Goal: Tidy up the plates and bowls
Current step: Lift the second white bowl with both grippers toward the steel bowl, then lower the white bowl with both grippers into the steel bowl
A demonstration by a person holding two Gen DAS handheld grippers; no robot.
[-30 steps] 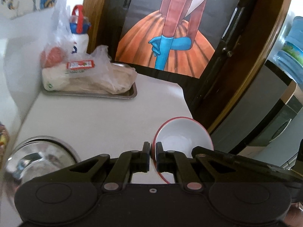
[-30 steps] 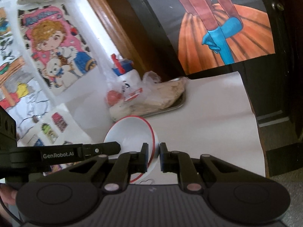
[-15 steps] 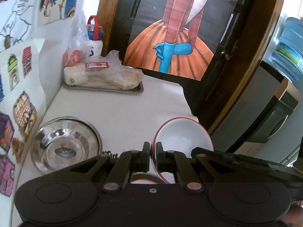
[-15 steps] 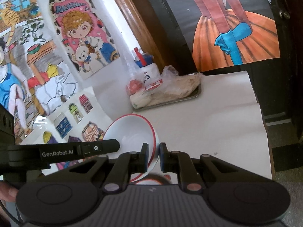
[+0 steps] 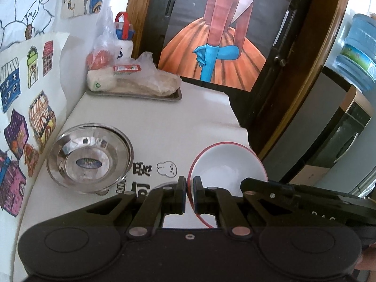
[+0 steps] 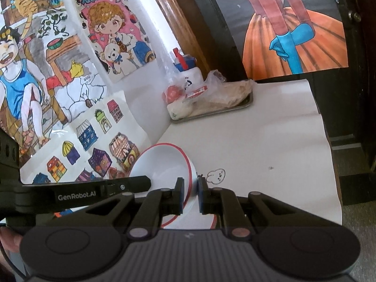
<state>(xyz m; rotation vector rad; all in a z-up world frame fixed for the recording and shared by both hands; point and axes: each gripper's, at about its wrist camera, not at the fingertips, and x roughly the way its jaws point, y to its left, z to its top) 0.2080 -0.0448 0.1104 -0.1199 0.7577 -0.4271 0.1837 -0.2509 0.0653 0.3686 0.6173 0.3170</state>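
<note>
One white bowl with a red rim [image 5: 230, 164] hangs above the white table, tilted, and both grippers hold it. My left gripper [image 5: 190, 185] is shut on its left rim. In the right wrist view the same bowl [image 6: 162, 164] lies to the left, with my right gripper [image 6: 190, 183] shut on its right rim. A red-rimmed white dish [image 6: 212, 222] shows partly under the bowl, mostly hidden by the fingers. A shiny steel bowl [image 5: 89, 155] rests on the table by the left wall.
At the far end a metal tray [image 5: 174, 97] holds plastic bags of food, with a white bottle [image 5: 125, 44] behind it. Drawings cover the left wall [image 6: 70, 70]. The table's right edge [image 5: 237, 122] drops off beside a dark door.
Both grippers have drawn back from the far end with the bowl still held. The steel bowl and the wall drawings have come fully into view, and the tray looks further away.
</note>
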